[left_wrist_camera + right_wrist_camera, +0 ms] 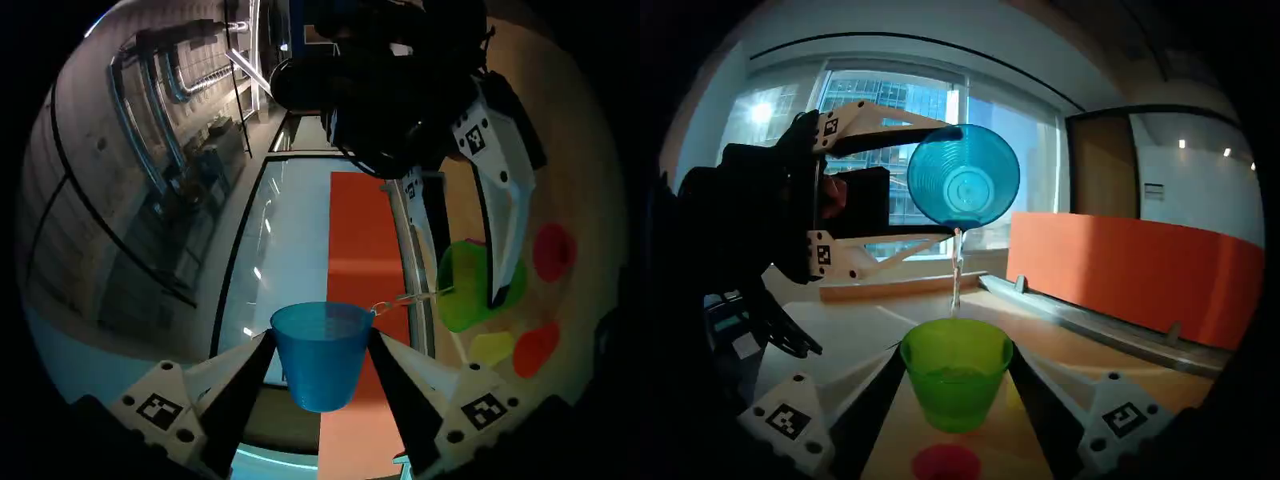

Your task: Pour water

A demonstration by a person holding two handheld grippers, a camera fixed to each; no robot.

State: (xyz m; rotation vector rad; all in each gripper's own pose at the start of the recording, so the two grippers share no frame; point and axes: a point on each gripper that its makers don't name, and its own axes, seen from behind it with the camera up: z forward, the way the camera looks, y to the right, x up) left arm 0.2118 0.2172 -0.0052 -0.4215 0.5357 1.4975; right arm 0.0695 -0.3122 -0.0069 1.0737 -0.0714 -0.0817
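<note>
Left gripper view, L to R: 1 glass pane [276, 248] w/ dark frame, then 1 orange panel [360, 240] beside it. At bottom centre is the left gripper [322, 336]. Its 2 fingers [240, 384] pinch 1 blue cup [320, 376], one on each side. 1 thin water stream [404, 302] runs from the cup's rim to 1 green cup [464, 308] on the right. The right gripper [470, 284] comes in from the top, its 2 fingers pinching the green cup betw. them. Further right, the tabletop [576, 184] carries 3 small coloured pieces: 1 yellow piece [490, 348], 1 orange-red piece [534, 348] and 1 red piece [554, 250]. Can't tell what they are.

Right gripper view, L to R: the left gripper reaches in from the left, w/ a dark hand [744, 216] behind it. One finger is above the blue cup and one below, both pressed on it. The cup is tipped on its side, mouth toward the camera, in front of 1 window [880, 104]. The stream drops from its lower rim into the green cup at bottom centre. That cup is upright, has some water in it, and is gripped by the right gripper's 2 fingers. Can't tell if it's resting on the tabletop or lifted. 1 red round piece [946, 462] lies just below it. The orange panel stands at far right.
</note>
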